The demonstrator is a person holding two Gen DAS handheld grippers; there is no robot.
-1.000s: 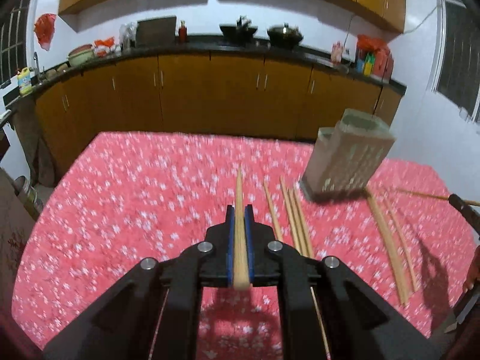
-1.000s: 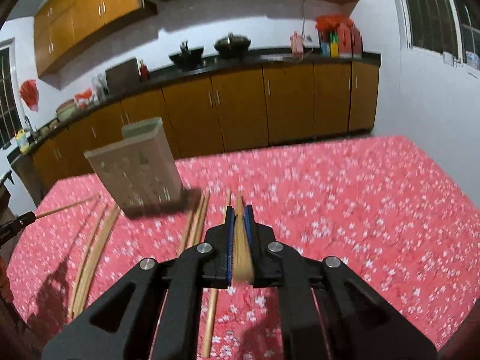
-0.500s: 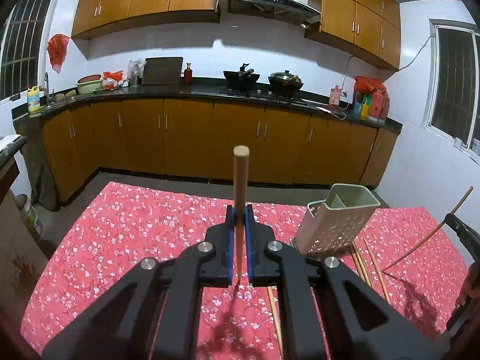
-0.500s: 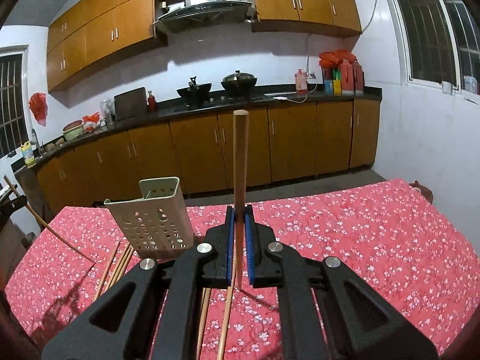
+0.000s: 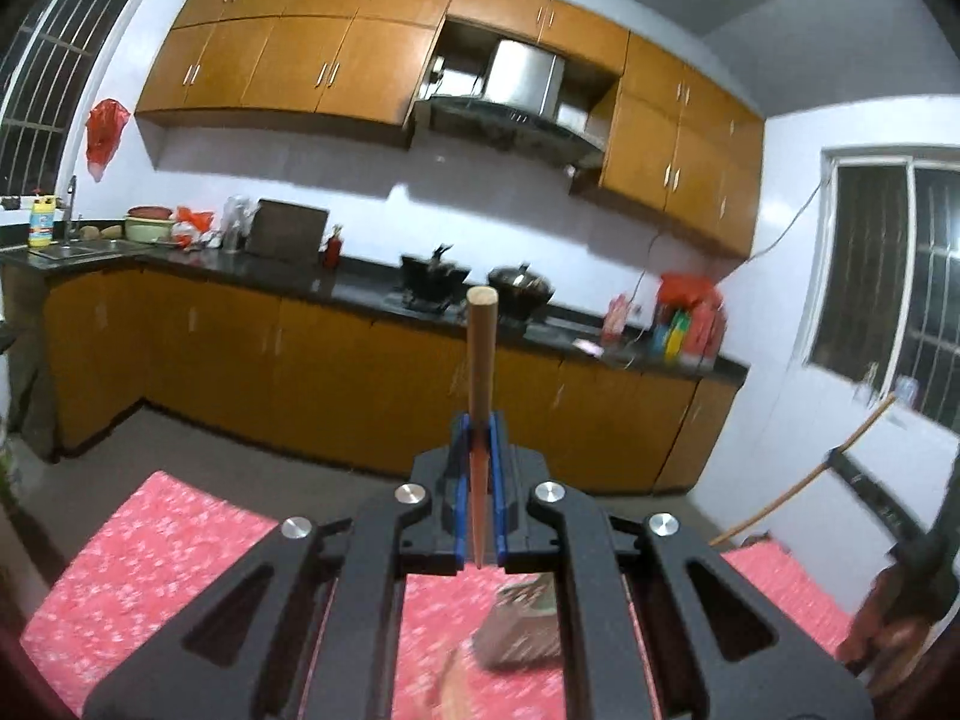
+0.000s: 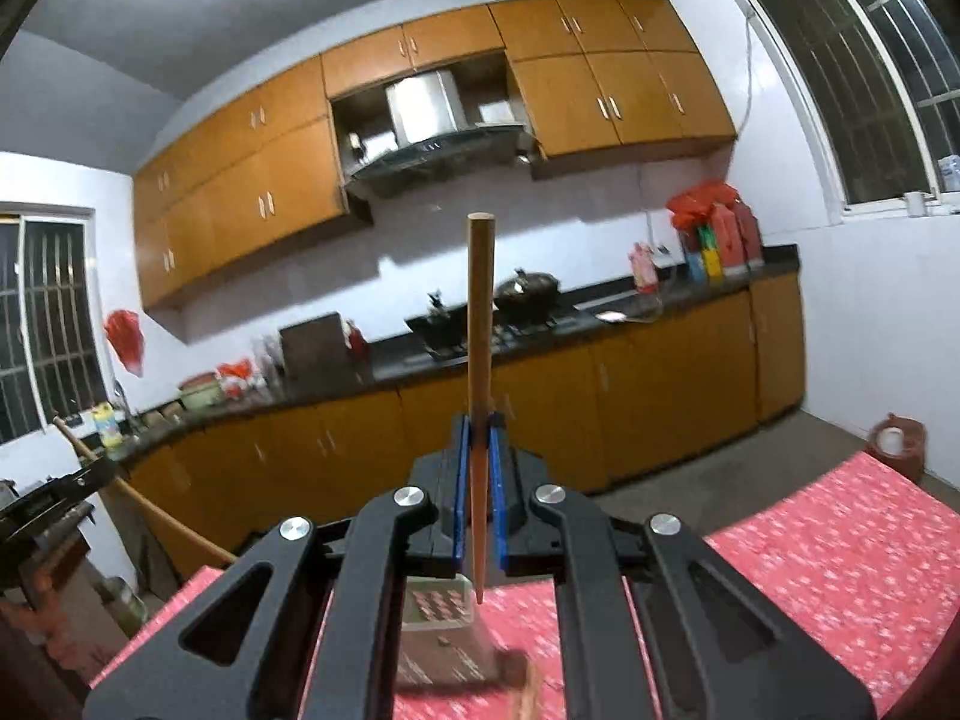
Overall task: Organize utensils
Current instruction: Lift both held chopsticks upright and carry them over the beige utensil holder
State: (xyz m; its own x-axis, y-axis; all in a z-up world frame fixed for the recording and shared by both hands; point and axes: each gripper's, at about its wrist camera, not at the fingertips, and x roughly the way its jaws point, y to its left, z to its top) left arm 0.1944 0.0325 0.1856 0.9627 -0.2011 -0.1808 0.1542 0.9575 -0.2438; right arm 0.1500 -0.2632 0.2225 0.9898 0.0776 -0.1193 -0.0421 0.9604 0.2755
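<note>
My left gripper (image 5: 478,426) is shut on a wooden chopstick (image 5: 480,354) that stands upright between the blue pads, its thin tip pointing down. My right gripper (image 6: 478,426) is shut on another wooden chopstick (image 6: 480,324), also upright. Both are raised above the red flowered tablecloth (image 5: 156,564). The perforated utensil holder (image 6: 441,630) shows blurred under the right gripper, and under the left gripper in the left wrist view (image 5: 522,630). The right gripper and its chopstick (image 5: 798,480) show at the right edge of the left wrist view.
Kitchen counter with orange cabinets (image 5: 336,372) runs behind the table, with pans (image 5: 519,285) and bottles on it. The left gripper with its chopstick (image 6: 144,504) shows at the left of the right wrist view. A red jar (image 6: 897,444) stands on the floor at right.
Both grippers have lifted and tilted upward with their chopsticks; the table and holder have dropped to the bottom of both views and the wall cabinets now fill them.
</note>
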